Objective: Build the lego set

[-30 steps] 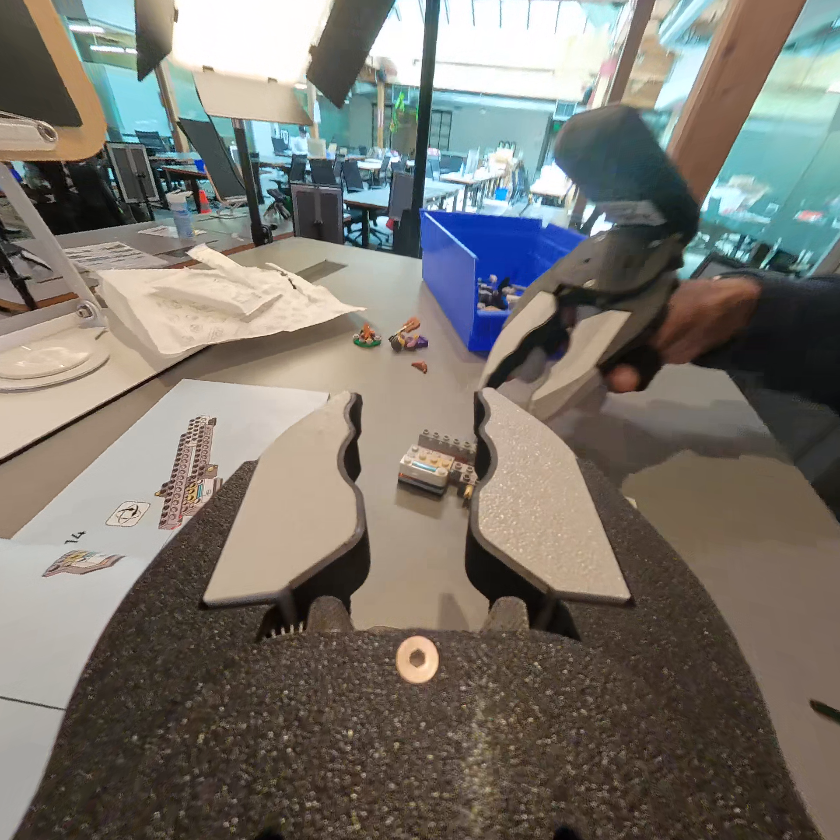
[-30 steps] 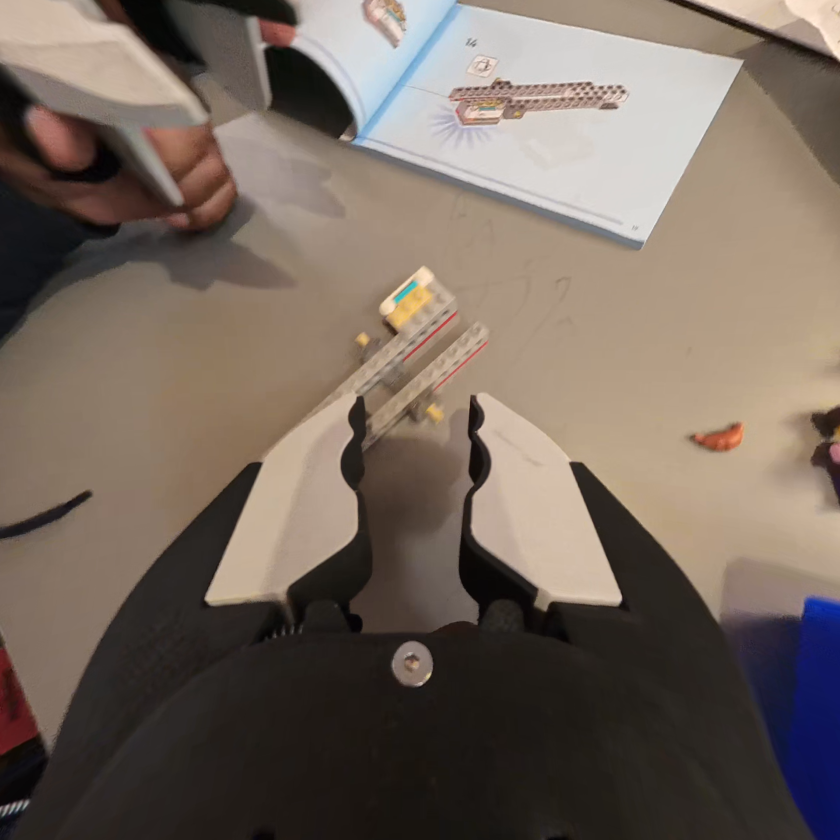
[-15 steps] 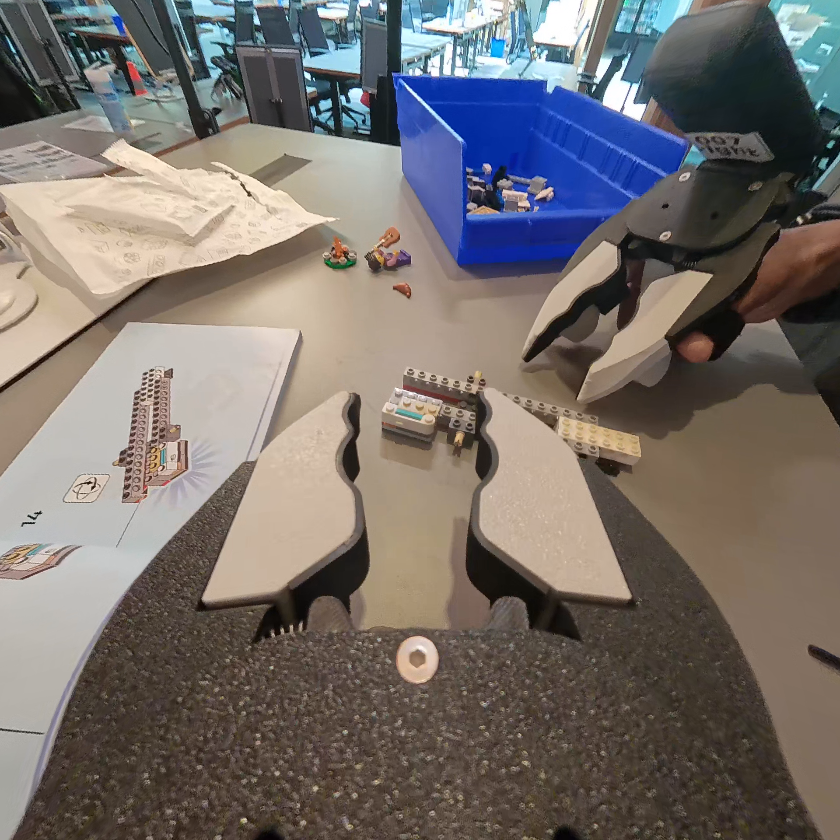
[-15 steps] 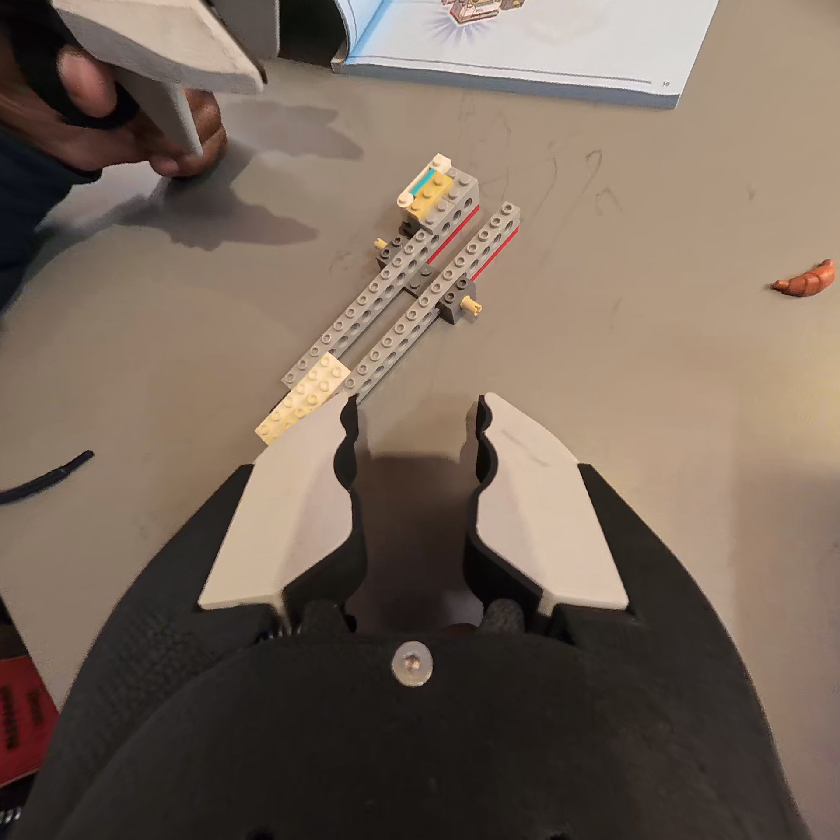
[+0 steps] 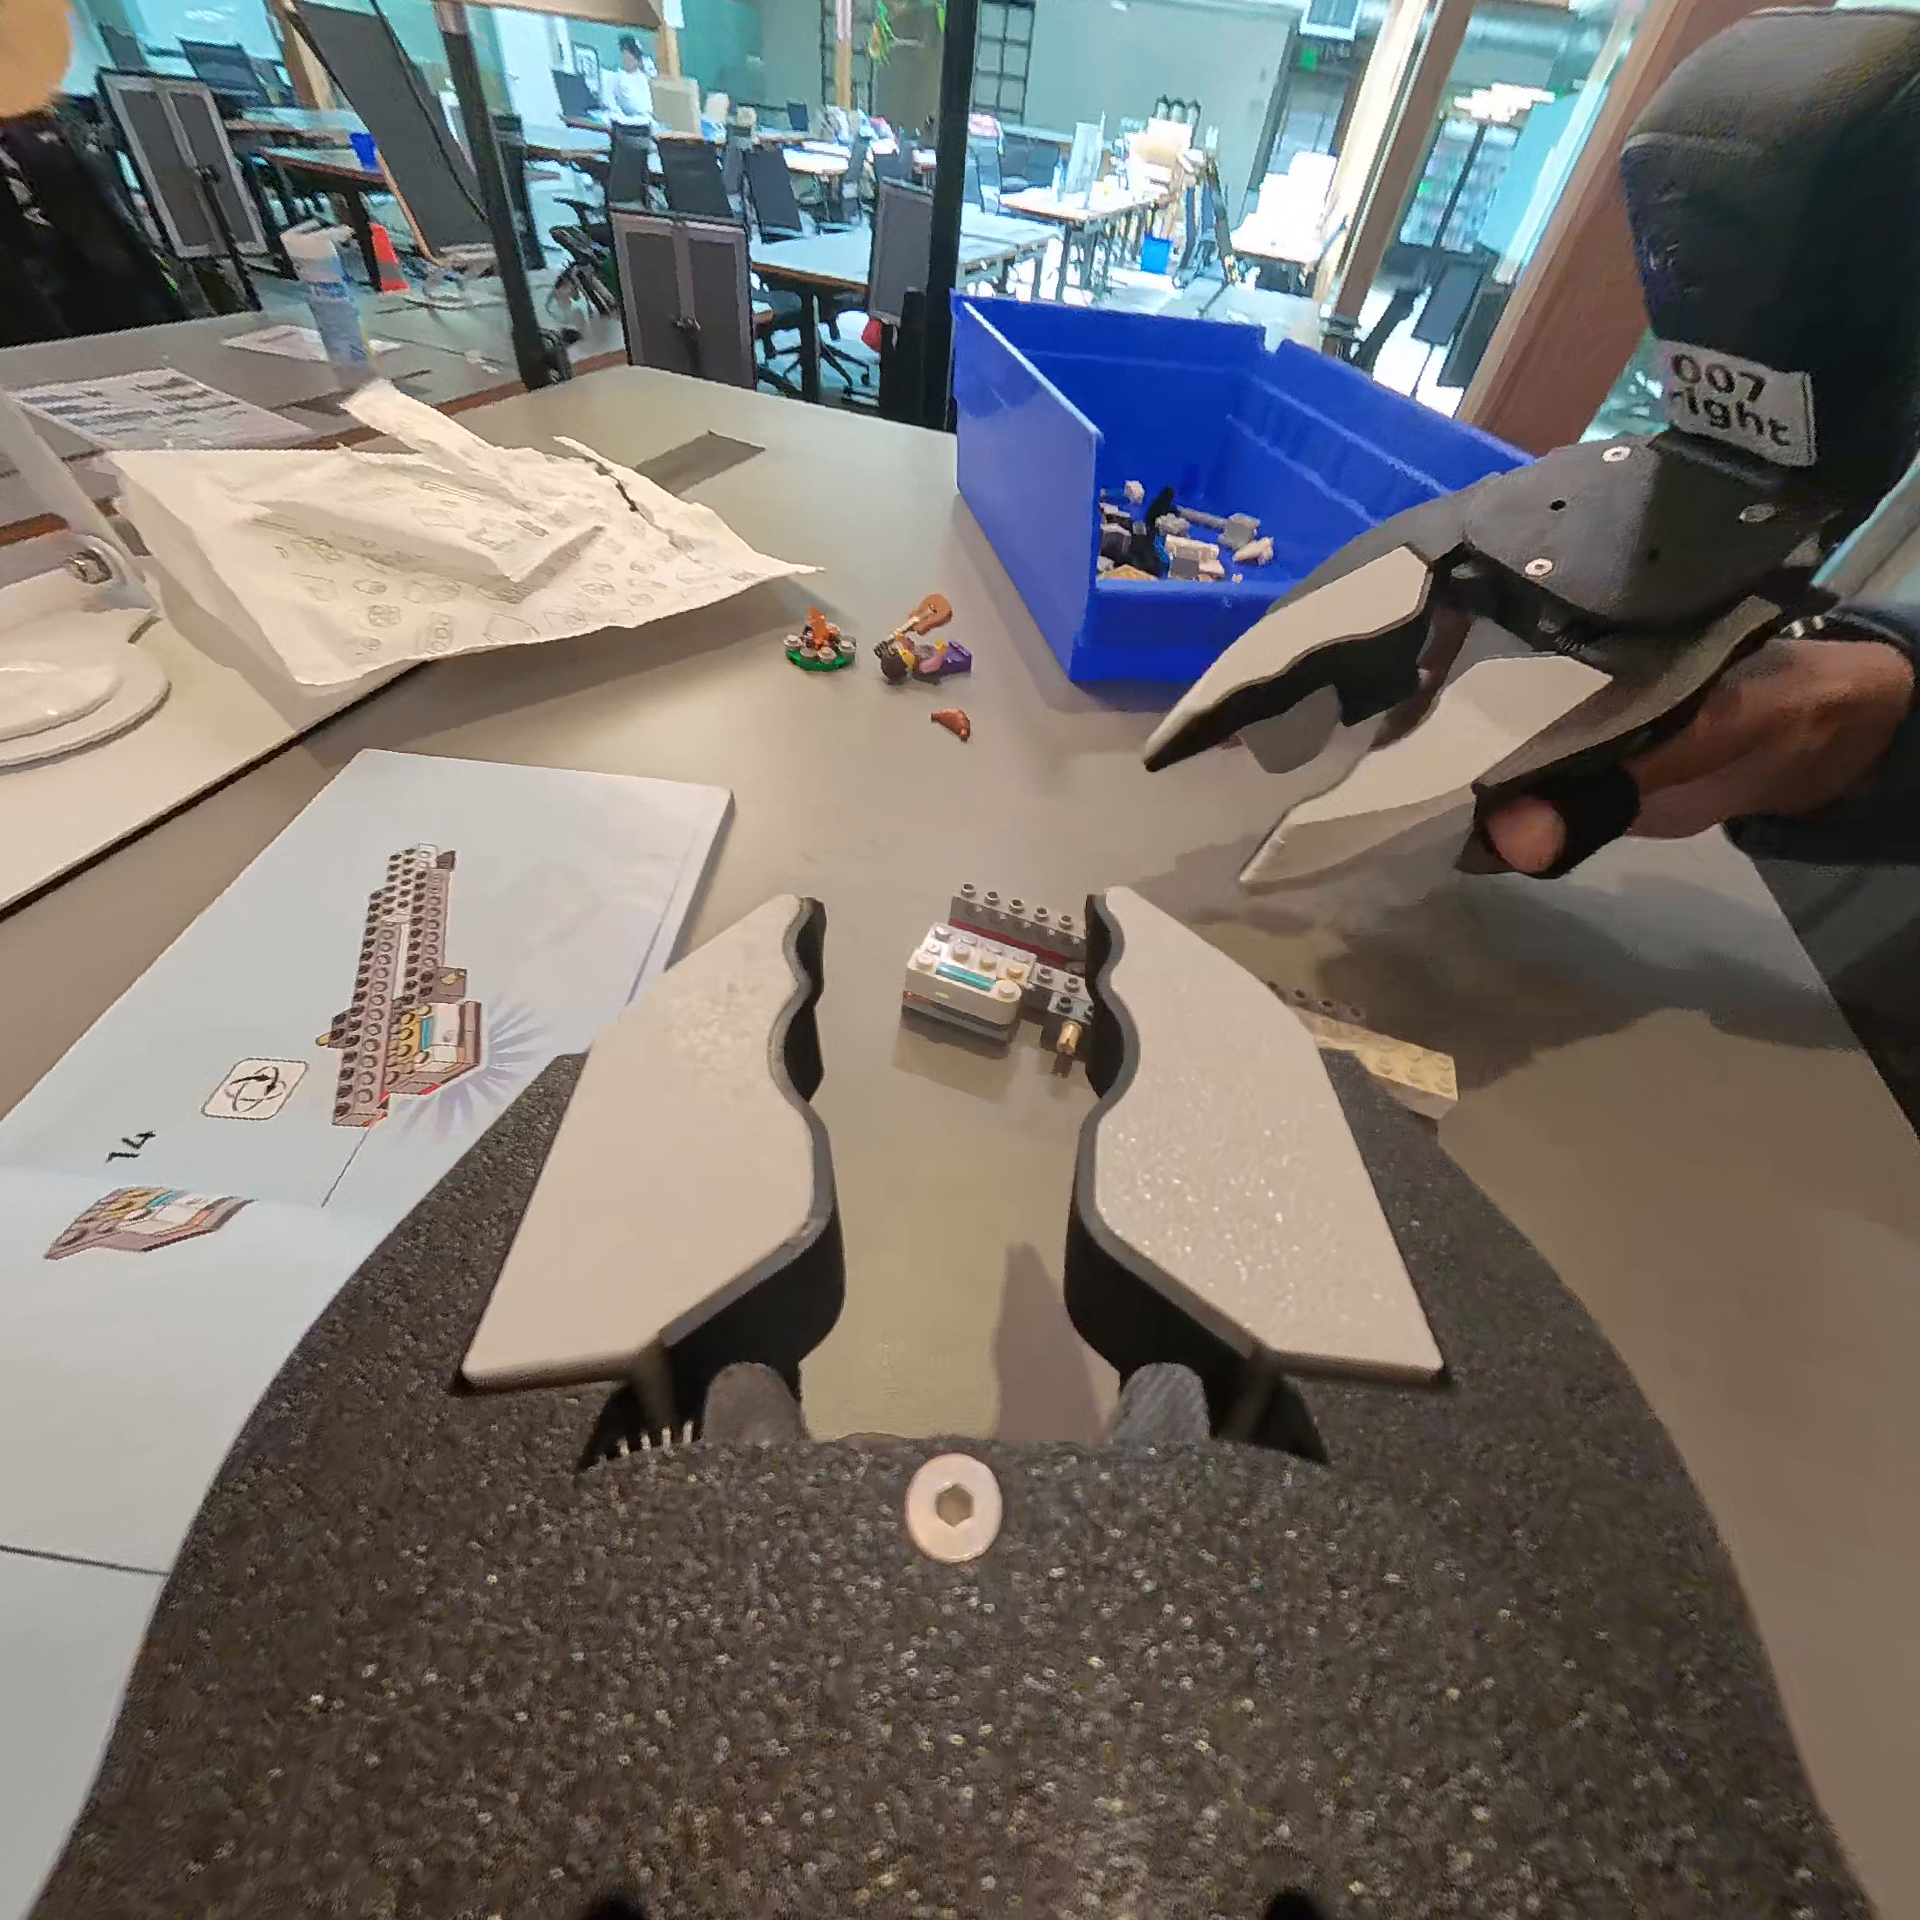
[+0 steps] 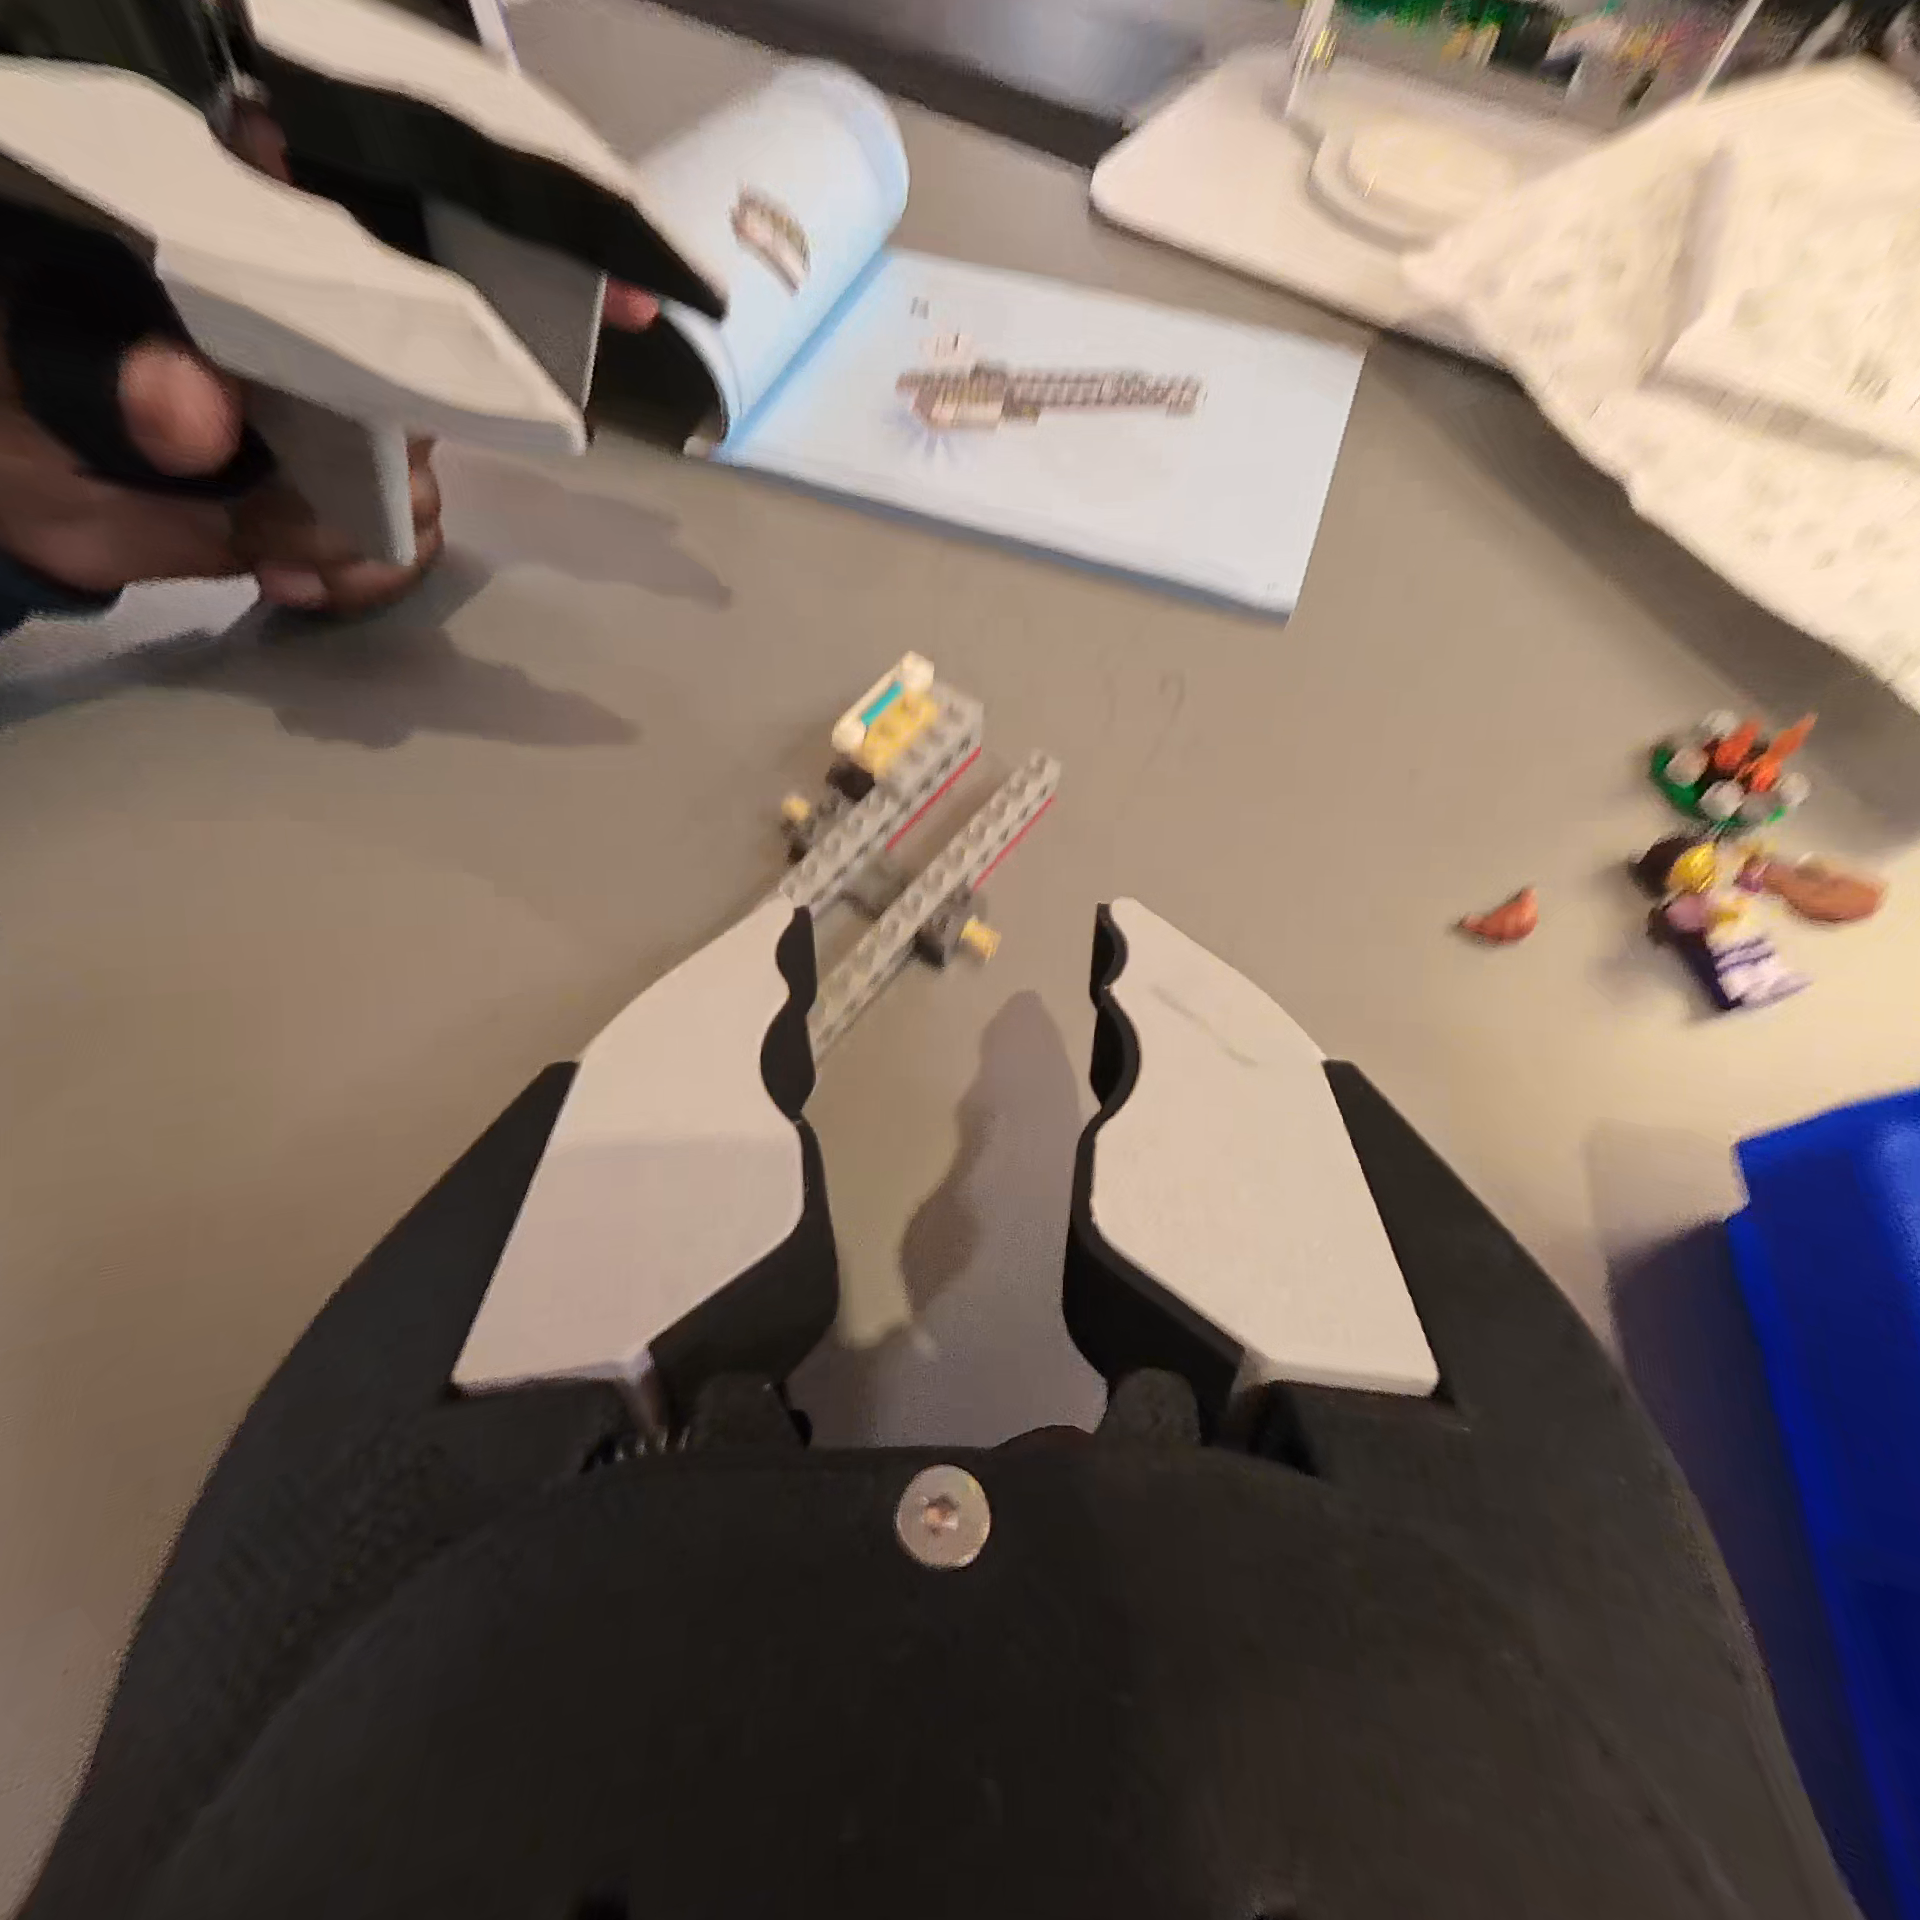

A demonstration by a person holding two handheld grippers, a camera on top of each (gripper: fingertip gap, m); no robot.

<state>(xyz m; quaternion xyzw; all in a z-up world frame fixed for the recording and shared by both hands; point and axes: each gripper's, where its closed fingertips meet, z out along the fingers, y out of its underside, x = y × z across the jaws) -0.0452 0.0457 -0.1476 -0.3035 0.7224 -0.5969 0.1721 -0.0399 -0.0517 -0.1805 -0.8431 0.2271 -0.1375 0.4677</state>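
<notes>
**Both grippers open over brick build**

Left gripper (image 5: pixel 954 940) jaws apart, holding nothing; grey brick assembly (image 5: pixel 987 977) lies on table (image 5: pixel 1039 790) just past its tips. Right gripper (image 6: pixel 945 935) jaws apart, nothing held, above the assembly's other end. Instruction booklet (image 5: pixel 416 935) to the left, blue bin (image 5: pixel 1164 623) beyond.

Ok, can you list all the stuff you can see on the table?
brick model: one, grey with red, tan and white, on table ahead of both grippers
booklet: one, pale blue, open, left of model
bin: one, blue, loose bricks inside, far right
minifigure: one, purple, lying by bin
green piece: one, beside minifigure
brown piece: one, small
paper bag: one, white, crumpled, far left
left gripper: open, empty
right gripper: open, empty
</notes>
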